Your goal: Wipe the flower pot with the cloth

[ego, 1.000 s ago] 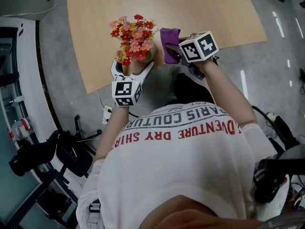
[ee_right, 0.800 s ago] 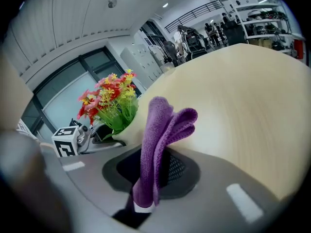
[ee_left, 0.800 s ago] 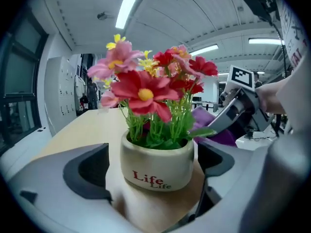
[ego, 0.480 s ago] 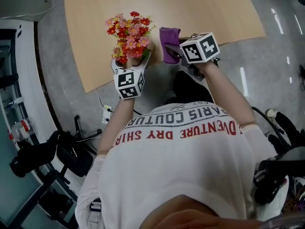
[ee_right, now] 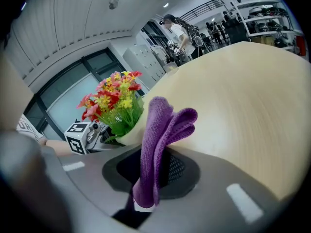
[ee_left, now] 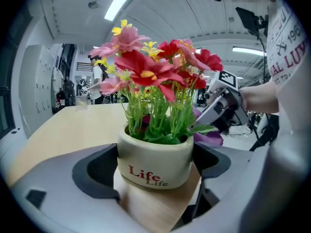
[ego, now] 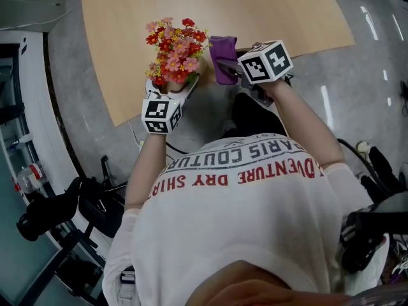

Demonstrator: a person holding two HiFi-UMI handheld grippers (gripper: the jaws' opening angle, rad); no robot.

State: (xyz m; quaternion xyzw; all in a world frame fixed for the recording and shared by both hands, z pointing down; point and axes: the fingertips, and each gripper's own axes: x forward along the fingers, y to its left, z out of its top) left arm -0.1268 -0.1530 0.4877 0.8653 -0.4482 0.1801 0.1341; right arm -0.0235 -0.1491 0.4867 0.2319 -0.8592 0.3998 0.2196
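Now left hand-held gripper [ee_left: 156, 174], jaws just closing, clasps the upright flower pot [ee_left: 154, 160]; right hand-held gripper [ee_right: 156, 168] pinches upstanding cloth [ee_right: 161, 124].

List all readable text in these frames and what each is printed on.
"Life", twice, overlapping: flower pot.
"ARIS COUTUR", "DVENTURE DRY SHIR", ends cut off: person's shirt.
"196", "AL LUV", partial: same shirt, left gripper view.
Anything else: too small or blurred to read.

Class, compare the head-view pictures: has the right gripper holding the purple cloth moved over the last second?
No. The right gripper, shut on the folded purple cloth, sits at the same spot over the pale wooden table's near edge.
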